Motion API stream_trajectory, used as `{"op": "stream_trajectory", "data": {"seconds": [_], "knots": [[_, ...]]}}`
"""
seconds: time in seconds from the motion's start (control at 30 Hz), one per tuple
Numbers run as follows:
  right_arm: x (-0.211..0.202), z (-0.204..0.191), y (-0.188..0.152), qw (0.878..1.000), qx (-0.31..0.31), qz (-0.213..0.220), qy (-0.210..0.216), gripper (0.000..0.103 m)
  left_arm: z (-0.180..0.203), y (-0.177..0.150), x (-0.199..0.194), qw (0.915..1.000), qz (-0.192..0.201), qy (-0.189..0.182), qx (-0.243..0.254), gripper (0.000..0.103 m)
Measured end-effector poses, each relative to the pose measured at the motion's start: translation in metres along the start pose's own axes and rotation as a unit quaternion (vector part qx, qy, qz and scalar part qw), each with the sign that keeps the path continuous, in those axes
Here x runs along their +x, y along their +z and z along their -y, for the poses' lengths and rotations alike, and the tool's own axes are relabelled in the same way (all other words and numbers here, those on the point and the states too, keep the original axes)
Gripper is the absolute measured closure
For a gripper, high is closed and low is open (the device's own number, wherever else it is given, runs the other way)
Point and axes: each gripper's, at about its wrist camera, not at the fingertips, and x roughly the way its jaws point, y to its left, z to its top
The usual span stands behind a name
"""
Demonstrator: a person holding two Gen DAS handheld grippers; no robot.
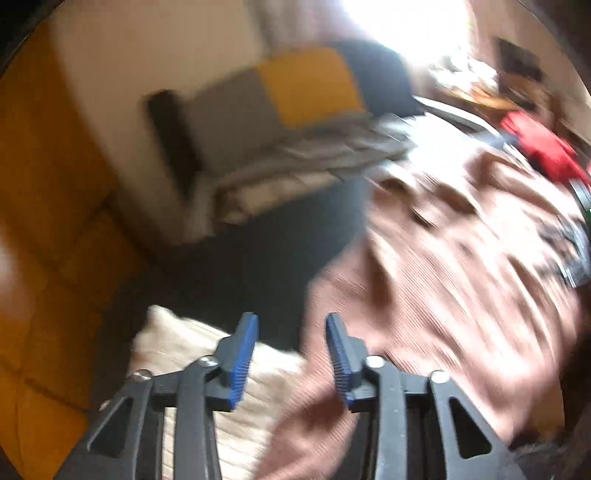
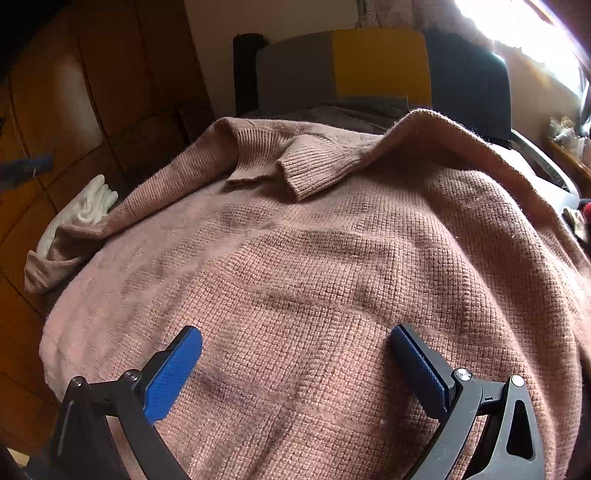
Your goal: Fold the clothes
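Low over the pink sweater (image 2: 314,277), right gripper (image 2: 295,339) and left gripper (image 1: 291,325) both agape.

Orange wooden wardrobe (image 2: 74,122) left; grey-yellow-navy headboard (image 2: 376,66) ahead; bright window (image 2: 517,29) right.

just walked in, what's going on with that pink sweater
A person holding a gripper in each hand is folding clothes. The pink knit sweater lies spread out, one ribbed cuff folded in over the body. The right gripper hovers open over its lower part; the left gripper, also open and holding nothing, is by the sweater's edge, its view blurred.
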Motion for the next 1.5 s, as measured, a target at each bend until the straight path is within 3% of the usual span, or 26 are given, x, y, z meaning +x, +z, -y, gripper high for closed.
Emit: {"op": "stream_trajectory", "data": {"seconds": [0.17, 0.3, 0.47, 0.5, 0.57, 0.67, 0.73, 0.8, 0.87, 0.93, 0.97, 1.03, 1.1, 1.13, 1.2, 1.27, 1.4, 1.47, 1.5], "knots": [[0.000, 0.000, -0.001, 1.000, -0.001, 0.001, -0.004, 0.000, 0.016, -0.025, 0.014, 0.9985, -0.031, -0.034, 0.030, 0.052], [0.002, -0.003, -0.001, 1.000, -0.013, -0.005, -0.018, 0.000, 0.016, -0.029, 0.039, 0.9944, -0.049, -0.063, 0.070, 0.052], [0.003, -0.004, -0.001, 0.999, -0.022, -0.010, -0.030, 0.000, 0.013, -0.029, 0.073, 0.9915, -0.094, -0.040, 0.080, 0.054], [0.003, -0.004, -0.001, 0.999, -0.024, -0.011, -0.032, 0.000, 0.012, -0.029, 0.080, 0.9907, -0.103, -0.035, 0.081, 0.059], [0.004, -0.004, -0.001, 0.999, -0.028, -0.012, -0.037, 0.000, 0.011, -0.029, 0.093, 0.9888, -0.122, -0.024, 0.082, 0.097], [0.004, -0.007, -0.002, 0.999, -0.031, -0.013, -0.042, 0.000, 0.001, -0.020, 0.076, 0.9957, -0.084, -0.034, 0.021, 0.099], [0.003, -0.006, -0.002, 0.998, -0.033, -0.014, -0.044, 0.000, -0.029, -0.015, 0.055, 0.9962, -0.044, -0.047, -0.059, 0.099], [0.003, -0.007, -0.002, 0.998, -0.035, -0.016, -0.047, 0.000, -0.065, -0.010, 0.033, 0.9877, -0.003, -0.060, -0.144, 0.099], [0.003, -0.008, -0.002, 0.998, -0.038, -0.018, -0.051, 0.000, -0.100, -0.005, 0.010, 0.9699, 0.038, -0.073, -0.229, 0.099], [0.003, -0.007, -0.002, 0.998, -0.038, -0.018, -0.051, 0.000, -0.128, -0.002, 0.016, 0.9608, 0.025, -0.046, -0.272, 0.099], [0.003, -0.007, -0.002, 0.998, -0.038, -0.018, -0.049, 0.000, -0.136, -0.001, 0.026, 0.9607, 0.003, -0.028, -0.276, 0.099], [0.005, -0.008, 0.000, 0.998, -0.038, -0.017, -0.048, 0.000, -0.140, 0.001, 0.056, 0.9620, -0.068, 0.019, -0.264, 0.096], [0.009, -0.013, 0.002, 0.998, -0.040, -0.018, -0.049, 0.000, -0.141, -0.003, 0.076, 0.9531, -0.124, 0.046, -0.272, 0.092], [0.009, -0.013, 0.003, 0.998, -0.040, -0.018, -0.048, 0.000, -0.143, 0.000, 0.079, 0.9485, -0.133, 0.061, -0.281, 0.084], [0.009, -0.012, 0.003, 0.998, -0.038, -0.017, -0.046, 0.000, -0.144, 0.008, 0.074, 0.9435, -0.123, 0.095, -0.293, 0.082], [0.010, -0.011, 0.004, 0.998, -0.036, -0.016, -0.044, 0.000, -0.133, 0.026, 0.048, 0.9426, -0.078, 0.157, -0.284, 0.082], [0.008, -0.007, 0.003, 0.999, -0.030, -0.016, -0.040, 0.000, -0.092, 0.063, 0.013, 0.9448, 0.012, 0.233, -0.230, 0.076], [0.007, -0.005, 0.003, 0.999, -0.028, -0.016, -0.037, 0.000, -0.084, 0.073, 0.019, 0.9405, 0.013, 0.244, -0.236, 0.076], [0.007, -0.004, 0.003, 0.999, -0.026, -0.015, -0.034, 0.000, -0.084, 0.074, 0.023, 0.9391, 0.014, 0.224, -0.260, 0.076]]}}
